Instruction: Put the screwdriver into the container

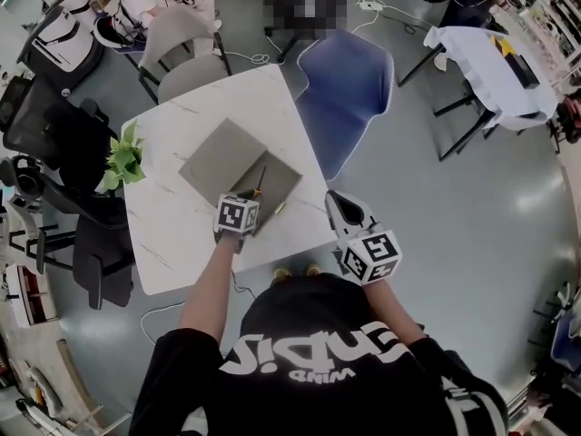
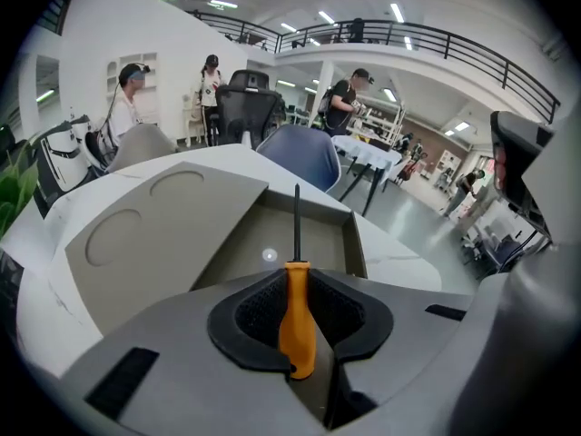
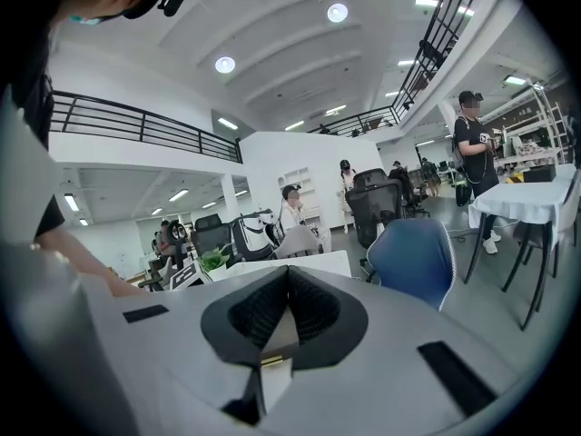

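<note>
At the far left, a leafy green plant (image 1: 123,163) sits on the left edge of a white marble-look table (image 1: 172,125), with dark office chairs (image 1: 54,143) beside it on a grey floor (image 1: 472,207). In the middle of the table lies the container (image 2: 356,239), a flat grey box whose lid (image 2: 154,230), with two round dents, rests beside its open compartment. The left gripper (image 2: 297,289) is clamped on the orange handle of the screwdriver (image 2: 297,321). Its dark shaft points forward, out over the open compartment (whether the tip touches the box cannot be told). To the right, the right gripper (image 3: 289,284) is held off the table's near right corner, above the floor, its jaws pressed together with nothing between them. Beyond it stands a blue chair (image 1: 345,89), close to the table's right side. Farther right is another table under a white cloth (image 1: 495,71). The room is an open hall with a railed balcony (image 2: 408,39) above.
</note>
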The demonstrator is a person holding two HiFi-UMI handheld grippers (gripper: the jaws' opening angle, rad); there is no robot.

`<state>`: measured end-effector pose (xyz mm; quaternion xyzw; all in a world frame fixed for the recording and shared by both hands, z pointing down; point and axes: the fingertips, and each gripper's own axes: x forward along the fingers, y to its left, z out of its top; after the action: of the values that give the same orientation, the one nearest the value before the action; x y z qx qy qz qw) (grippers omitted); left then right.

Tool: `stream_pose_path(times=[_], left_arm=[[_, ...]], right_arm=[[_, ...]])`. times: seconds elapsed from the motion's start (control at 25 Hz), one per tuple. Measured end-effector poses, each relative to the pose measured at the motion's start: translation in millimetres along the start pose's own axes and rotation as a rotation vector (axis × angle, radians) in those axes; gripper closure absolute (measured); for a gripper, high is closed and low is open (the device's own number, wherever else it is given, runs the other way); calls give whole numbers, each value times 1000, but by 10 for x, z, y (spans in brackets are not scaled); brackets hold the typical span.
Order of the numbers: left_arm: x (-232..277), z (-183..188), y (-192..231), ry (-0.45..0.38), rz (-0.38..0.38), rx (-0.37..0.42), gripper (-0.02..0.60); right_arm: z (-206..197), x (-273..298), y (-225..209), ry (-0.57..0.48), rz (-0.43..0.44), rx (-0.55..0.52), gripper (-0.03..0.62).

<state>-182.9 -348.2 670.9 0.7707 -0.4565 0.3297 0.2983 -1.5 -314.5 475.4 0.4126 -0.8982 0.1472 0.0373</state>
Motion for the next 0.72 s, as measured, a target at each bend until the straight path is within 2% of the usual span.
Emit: stream_pose_path(times=[0.44, 0.72], left_arm=[[240, -45, -66, 71, 20, 33, 500], [280, -55, -82, 91, 15, 15, 496]], right_arm=[[-19, -29, -95, 6, -29, -3, 582], [-59, -53, -113, 17, -37, -1, 582]])
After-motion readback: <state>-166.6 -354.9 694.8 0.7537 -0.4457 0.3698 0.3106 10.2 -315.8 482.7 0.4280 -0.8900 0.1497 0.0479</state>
